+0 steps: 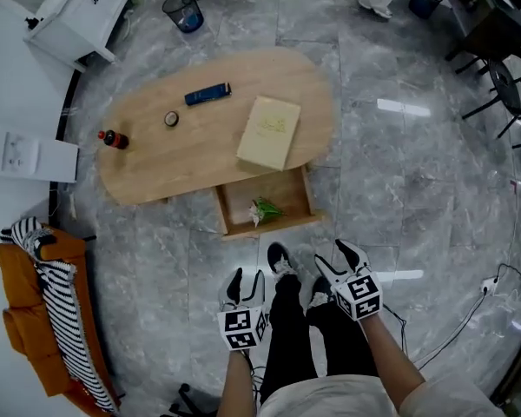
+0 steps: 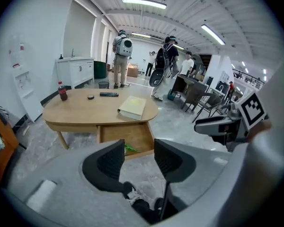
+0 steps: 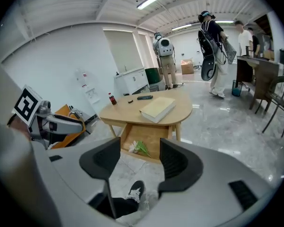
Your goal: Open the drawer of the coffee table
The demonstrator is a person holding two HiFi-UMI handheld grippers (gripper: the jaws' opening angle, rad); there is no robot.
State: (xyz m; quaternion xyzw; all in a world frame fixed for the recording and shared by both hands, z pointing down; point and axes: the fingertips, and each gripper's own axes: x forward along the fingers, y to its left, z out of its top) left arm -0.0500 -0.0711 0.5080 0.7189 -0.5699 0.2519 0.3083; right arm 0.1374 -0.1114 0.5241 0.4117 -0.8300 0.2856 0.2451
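Under the near edge of the oval wooden desk (image 1: 200,150), the drawer (image 1: 288,191) stood pulled out toward the person, its front over the grey marble floor (image 1: 399,189). Inside it, nr the front, lay a small sprig (image 1: 265,208) w/ green leaves & white flowers.

On the desk top:
- a thick pale-yellow book (image 1: 269,132) at the right end, on the part of the top over the drawer
- a dark flat remote-like thing (image 1: 207,94) toward the far edge
- a small round obj (image 1: 171,119) nr the middle
- a little dark bottle (image 1: 113,138) w/ red on it at the left end

All four lay apart from each other.

The left tongs (image 1: 245,287) & right tongs (image 1: 340,263) were both close to the person's legs, well short of the drawer, touching nothing. In the left gripper view the left tongs (image 2: 138,161) had jaws wide apart w/ nothing held. Thru the gap showed only floor, a black shoe (image 2: 131,193) & the drawer (image 2: 132,135) beyond. In the right gripper view the right tongs (image 3: 139,161) were likewise wide & empty, w/ the sprig (image 3: 141,148) in the drawer (image 3: 154,134) seen past the gap. Both pointed down at a slant toward the desk.

Left of the desk in the head view stood an orange chair (image 1: 26,328) w/ a black-&-white striped cloth (image 1: 56,311) over it. Several people (image 2: 120,56) stood far behind the desk.
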